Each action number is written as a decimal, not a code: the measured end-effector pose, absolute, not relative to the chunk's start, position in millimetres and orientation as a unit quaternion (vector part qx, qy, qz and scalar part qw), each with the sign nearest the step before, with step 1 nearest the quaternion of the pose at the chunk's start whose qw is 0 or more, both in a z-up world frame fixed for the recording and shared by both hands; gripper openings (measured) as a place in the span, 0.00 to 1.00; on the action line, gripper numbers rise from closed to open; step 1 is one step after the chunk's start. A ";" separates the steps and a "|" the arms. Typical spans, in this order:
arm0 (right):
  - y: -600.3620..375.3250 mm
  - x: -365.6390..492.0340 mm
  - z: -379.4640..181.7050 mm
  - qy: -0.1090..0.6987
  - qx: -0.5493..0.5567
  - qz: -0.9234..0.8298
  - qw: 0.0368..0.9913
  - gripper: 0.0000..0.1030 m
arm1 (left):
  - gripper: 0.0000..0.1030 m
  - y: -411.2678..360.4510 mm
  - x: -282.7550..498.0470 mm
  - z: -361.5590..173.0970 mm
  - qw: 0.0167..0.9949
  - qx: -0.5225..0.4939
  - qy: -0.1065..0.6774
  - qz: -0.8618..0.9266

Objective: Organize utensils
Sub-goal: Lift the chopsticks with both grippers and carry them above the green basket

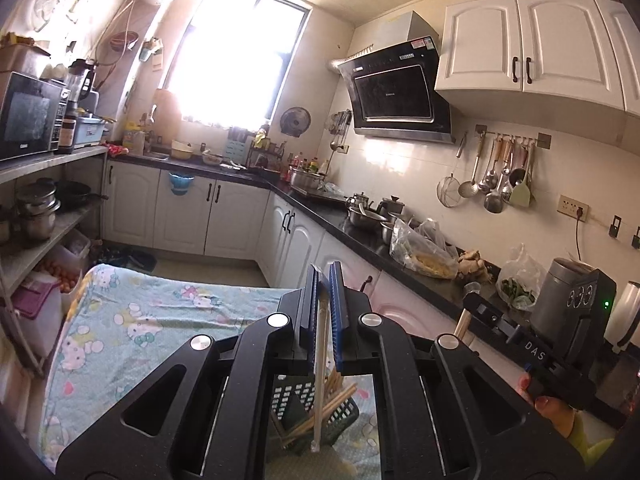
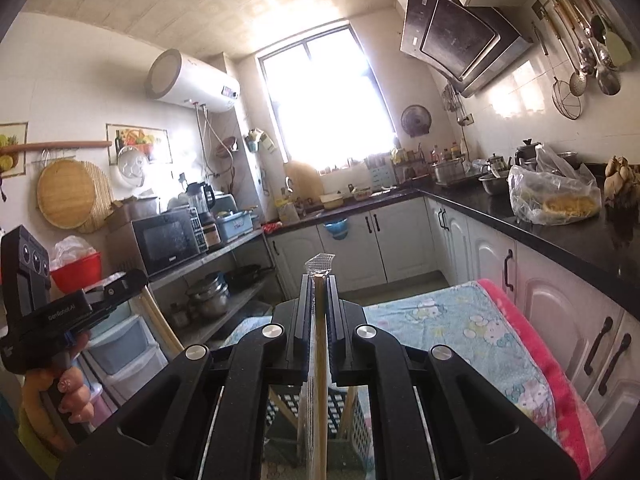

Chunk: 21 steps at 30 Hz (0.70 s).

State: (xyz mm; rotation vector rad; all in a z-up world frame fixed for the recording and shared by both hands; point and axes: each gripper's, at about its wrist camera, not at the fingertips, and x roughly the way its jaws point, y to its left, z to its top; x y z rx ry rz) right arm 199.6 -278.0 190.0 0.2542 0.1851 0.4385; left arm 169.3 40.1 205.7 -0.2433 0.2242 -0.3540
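My left gripper (image 1: 325, 276) is shut on a wrapped pair of chopsticks (image 1: 320, 364) that hangs down between the blue pads. Its lower end reaches into a dark green perforated basket (image 1: 340, 420) holding several bare wooden chopsticks (image 1: 332, 404). My right gripper (image 2: 320, 280) is shut on another plastic-wrapped wooden chopstick pair (image 2: 319, 360), held upright above the same basket (image 2: 344, 412). The right gripper also shows in the left wrist view (image 1: 472, 300), and the left gripper in the right wrist view (image 2: 124, 280).
The basket stands on a table covered with a light blue cartoon-print cloth (image 1: 152, 312) with a pink blanket edge (image 2: 560, 380). A black counter (image 2: 560, 232) with bags and pots runs along the right. Shelves with a microwave (image 1: 28, 116) stand at the left.
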 end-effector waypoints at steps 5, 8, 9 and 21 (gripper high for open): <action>-279.8 210.3 196.2 0.076 0.137 0.213 0.964 0.07 | 0.03 40.8 178.4 207.6 0.974 -0.118 0.106 -0.163; -280.4 217.5 198.4 0.069 0.144 0.214 0.964 0.07 | 0.03 40.5 185.2 206.5 0.975 -0.117 0.108 -0.157; -280.4 219.2 198.9 0.065 0.146 0.214 0.964 0.07 | 0.03 40.7 188.2 205.3 0.974 -0.119 0.109 -0.156; -271.1 242.5 186.0 0.037 0.138 0.203 0.969 0.07 | 0.03 38.1 216.6 186.1 0.976 -0.130 0.115 -0.130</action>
